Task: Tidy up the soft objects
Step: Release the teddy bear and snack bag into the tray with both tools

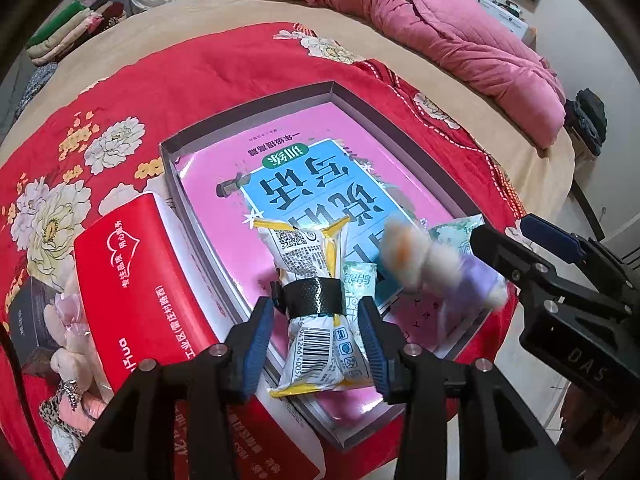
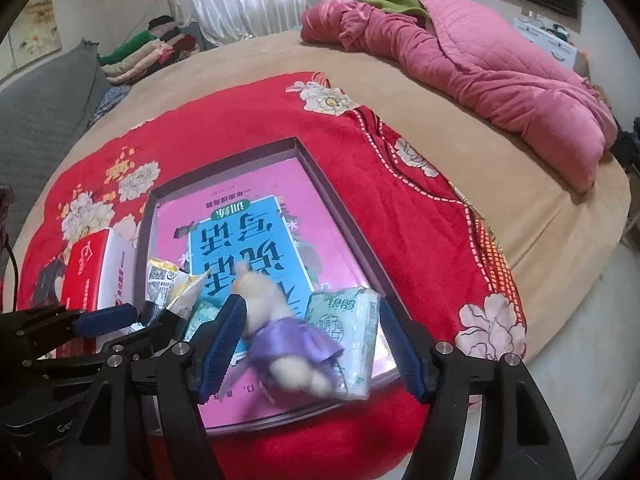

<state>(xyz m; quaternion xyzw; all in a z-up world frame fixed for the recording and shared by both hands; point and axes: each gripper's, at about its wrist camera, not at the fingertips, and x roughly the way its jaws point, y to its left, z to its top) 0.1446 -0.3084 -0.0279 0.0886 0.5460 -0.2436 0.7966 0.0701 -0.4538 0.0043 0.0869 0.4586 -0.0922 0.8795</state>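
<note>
Plush toy (image 2: 280, 340) w/ purple skirt is the item in play, blurred, sits between right gripper (image 2: 312, 348) pads over near right part of tray (image 2: 224, 168); looks dropping/loose, not pinched. Right jaws spread wide, pads clear of toy on both sides as far as I can tell, so prob a release into tray. Toy also in left view (image 1: 436, 268), blurred, just left of the right gripper's fingers.

Snack packet (image 1: 316, 312), white/yellow w/ black band round its middle, lies across near edge of tray, between left gripper (image 1: 316, 344) pads. Left jaws part open; gap shows each side of packet, so not squeezing it, judged just set down or about to be taken.

Green tissue pack (image 2: 348, 332) lies in near right corner of tray, touching toy. Tray floor covered by pink/blue book (image 2: 248, 240). Red tissue box (image 1: 148, 280) sits left of tray on red floral blanket (image 1: 208, 76), outside it. Pink quilt (image 2: 480, 64) bunched far right on bed.

Reads as soft stuff being gathered in tray; red box not yet in
</note>
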